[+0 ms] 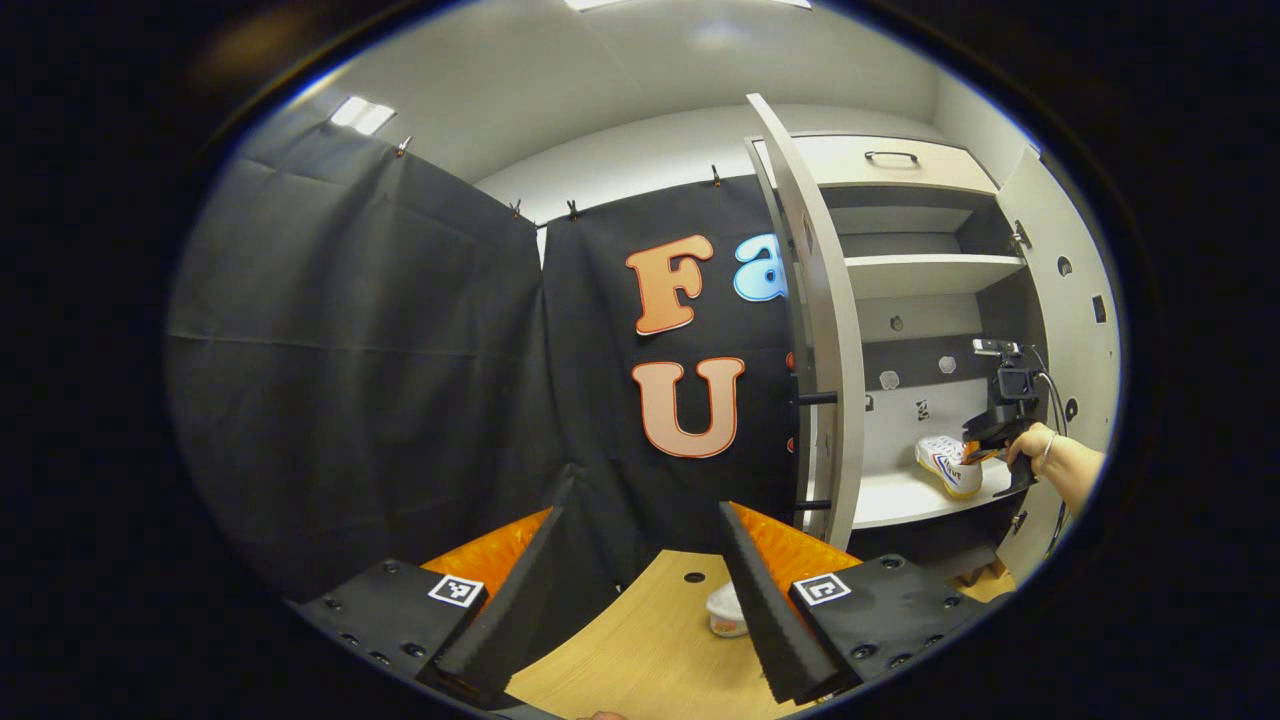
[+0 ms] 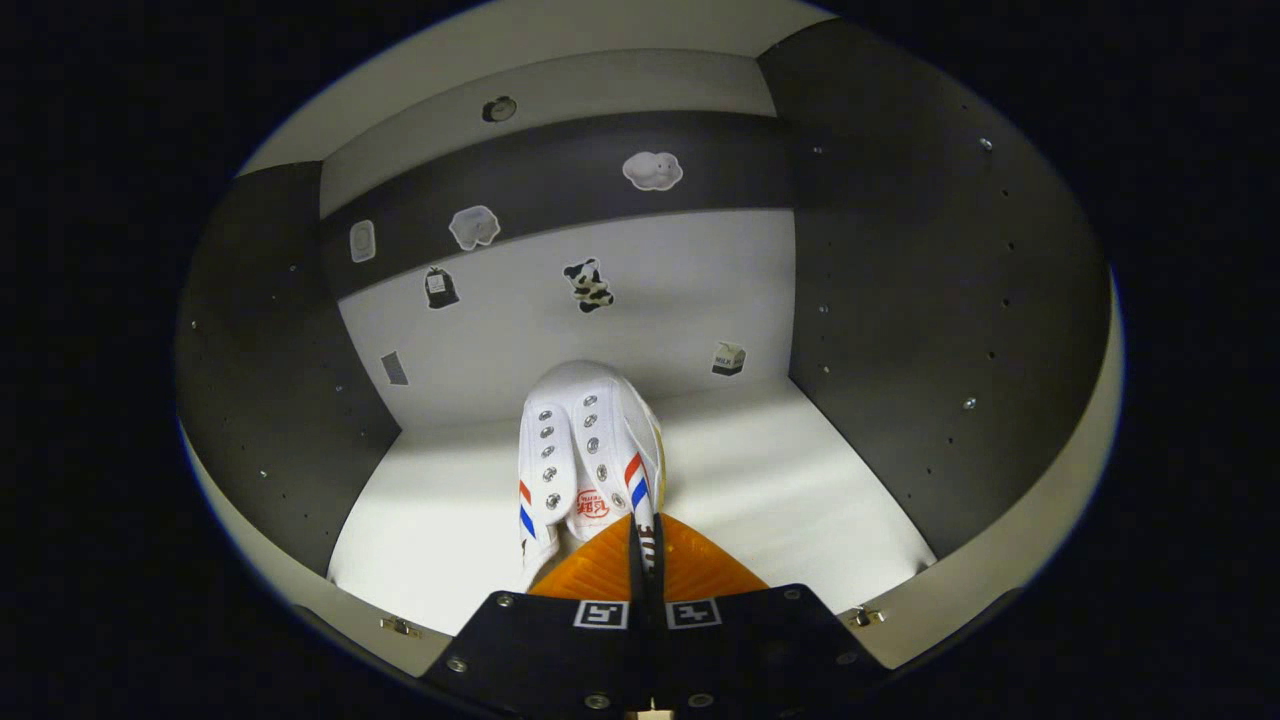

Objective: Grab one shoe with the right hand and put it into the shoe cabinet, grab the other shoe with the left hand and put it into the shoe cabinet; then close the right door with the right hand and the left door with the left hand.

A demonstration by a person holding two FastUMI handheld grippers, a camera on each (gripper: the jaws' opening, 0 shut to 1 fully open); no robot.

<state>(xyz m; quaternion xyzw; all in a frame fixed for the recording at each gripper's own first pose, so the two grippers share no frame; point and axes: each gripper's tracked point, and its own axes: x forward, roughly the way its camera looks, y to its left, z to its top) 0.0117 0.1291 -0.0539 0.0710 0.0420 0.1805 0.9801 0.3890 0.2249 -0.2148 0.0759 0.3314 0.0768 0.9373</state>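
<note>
- So your right gripper (image 2: 640, 545) is reaching into the shoe cabinet (image 2: 900, 330), fingers pinched together on the heel edge of the white shoe (image 2: 585, 450), which sits toe-first toward the back wall on the white shelf (image 2: 780, 500).
- From the left gripper view you can see the same thing from the side: your right hand (image 1: 1040, 450) holds that gripper level at the cabinet's lower shelf (image 1: 900, 495), with the shoe (image 1: 948, 465) just inside near the front edge.
- Your left gripper (image 1: 640, 590) hangs over the wooden table (image 1: 650, 640) with its fingers spread wide apart and nothing between them, pointing at the black cloth wall (image 1: 380, 350).
- Peeking out just beside the left gripper's right-side finger is a small white thing with an orange bottom (image 1: 725, 612) on the table; too hidden to tell what it is.
- Edges: the left door (image 1: 815, 330) stands wide open, edge-on toward you, between the left gripper and the cabinet opening. The right door (image 1: 1070, 300) is swung open too, right behind your right wrist.
- Room inside: the shoe sits about mid-shelf, with bare shelf on both sides of it, more on the right toward the dark side wall (image 2: 930, 300). The back wall (image 2: 560, 320) has little stickers on it, well behind the toe.
</note>
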